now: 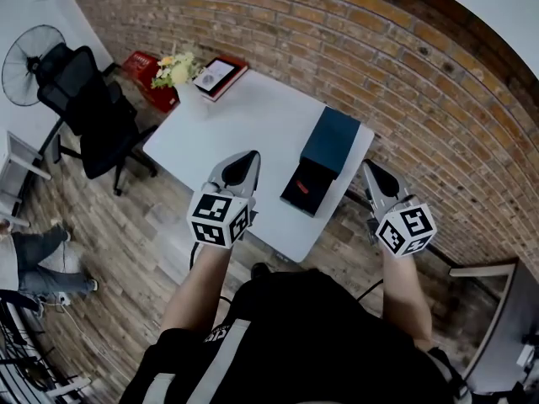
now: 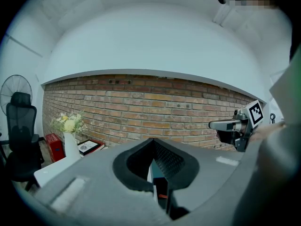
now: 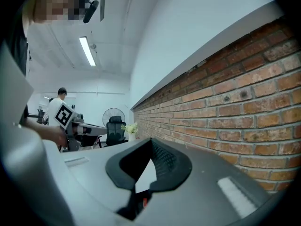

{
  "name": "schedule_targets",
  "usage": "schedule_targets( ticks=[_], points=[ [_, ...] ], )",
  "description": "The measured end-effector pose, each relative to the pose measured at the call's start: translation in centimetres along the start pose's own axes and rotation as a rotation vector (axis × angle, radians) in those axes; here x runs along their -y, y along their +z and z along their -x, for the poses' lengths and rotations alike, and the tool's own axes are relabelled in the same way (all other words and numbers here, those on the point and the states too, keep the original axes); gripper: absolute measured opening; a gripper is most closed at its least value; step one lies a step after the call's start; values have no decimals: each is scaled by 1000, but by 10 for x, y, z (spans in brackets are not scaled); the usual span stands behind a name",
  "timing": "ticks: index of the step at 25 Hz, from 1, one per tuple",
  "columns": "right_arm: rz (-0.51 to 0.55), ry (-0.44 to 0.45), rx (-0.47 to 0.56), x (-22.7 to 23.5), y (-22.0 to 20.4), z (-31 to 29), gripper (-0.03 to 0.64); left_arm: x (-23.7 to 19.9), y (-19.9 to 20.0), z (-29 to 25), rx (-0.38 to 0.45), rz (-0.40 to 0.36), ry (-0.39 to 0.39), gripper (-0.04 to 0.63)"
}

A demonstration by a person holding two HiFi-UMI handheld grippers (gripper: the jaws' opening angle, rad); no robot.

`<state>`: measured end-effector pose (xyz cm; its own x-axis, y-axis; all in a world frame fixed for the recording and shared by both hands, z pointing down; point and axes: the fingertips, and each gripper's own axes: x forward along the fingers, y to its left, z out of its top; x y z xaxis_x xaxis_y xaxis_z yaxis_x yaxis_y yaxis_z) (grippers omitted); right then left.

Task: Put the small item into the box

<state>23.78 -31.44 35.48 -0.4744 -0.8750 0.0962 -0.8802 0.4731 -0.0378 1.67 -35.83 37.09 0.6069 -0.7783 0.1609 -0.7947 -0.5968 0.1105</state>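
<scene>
Dark blue box (image 1: 331, 140) lies flat, black drawer (image 1: 305, 189) open.

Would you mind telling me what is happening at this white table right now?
A person stands at the white table, a two-jaw gripper in each hand. The left gripper and the right gripper hover by its near end, jaws together, holding nothing. Between them lies a dark blue rectangular box with its black drawer slid out toward the person; something small and red shows inside. Neither gripper touches the box.
</scene>
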Motion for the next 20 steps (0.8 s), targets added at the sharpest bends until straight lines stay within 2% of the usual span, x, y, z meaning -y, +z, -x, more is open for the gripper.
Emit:
schedule_targets(
  ticks=[20],
  points=[
    [-33,-35,2,5,-5,3,-2,5,-6,-2,-17,3,-25,6]
  ],
)
